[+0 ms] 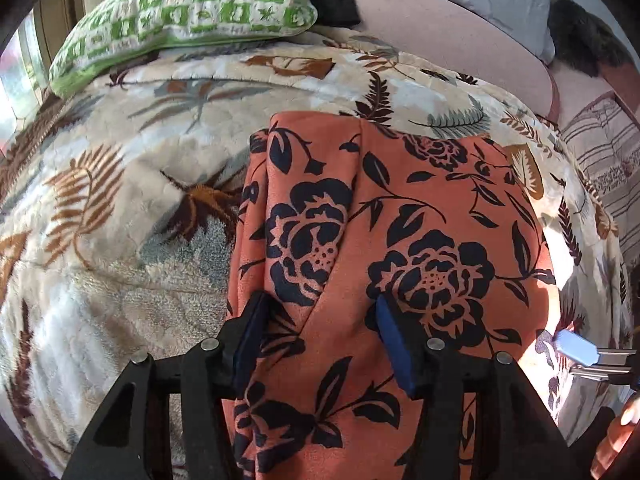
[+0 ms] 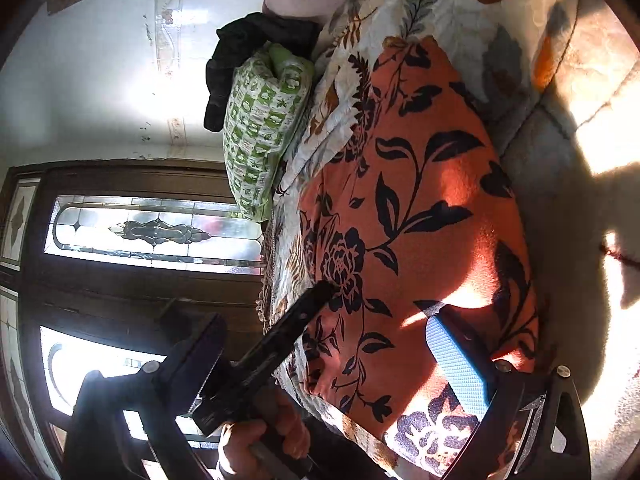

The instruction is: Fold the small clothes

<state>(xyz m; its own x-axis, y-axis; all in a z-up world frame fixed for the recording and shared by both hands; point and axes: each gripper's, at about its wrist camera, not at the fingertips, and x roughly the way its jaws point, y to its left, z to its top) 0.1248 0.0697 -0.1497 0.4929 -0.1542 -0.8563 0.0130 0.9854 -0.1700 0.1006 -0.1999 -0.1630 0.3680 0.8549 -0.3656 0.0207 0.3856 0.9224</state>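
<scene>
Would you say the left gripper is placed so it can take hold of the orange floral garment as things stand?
Probably yes. The left gripper is open with its jaws apart over the near part of the orange floral garment, which lies on the leaf-print blanket. Nothing sits between them. The green pillow lies well beyond.

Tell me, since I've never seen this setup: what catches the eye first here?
The orange garment with dark flowers lies in the middle of the leaf-patterned blanket. The left gripper sits open over its near edge. A green checked pillow rests at the far end of the bed.
</scene>
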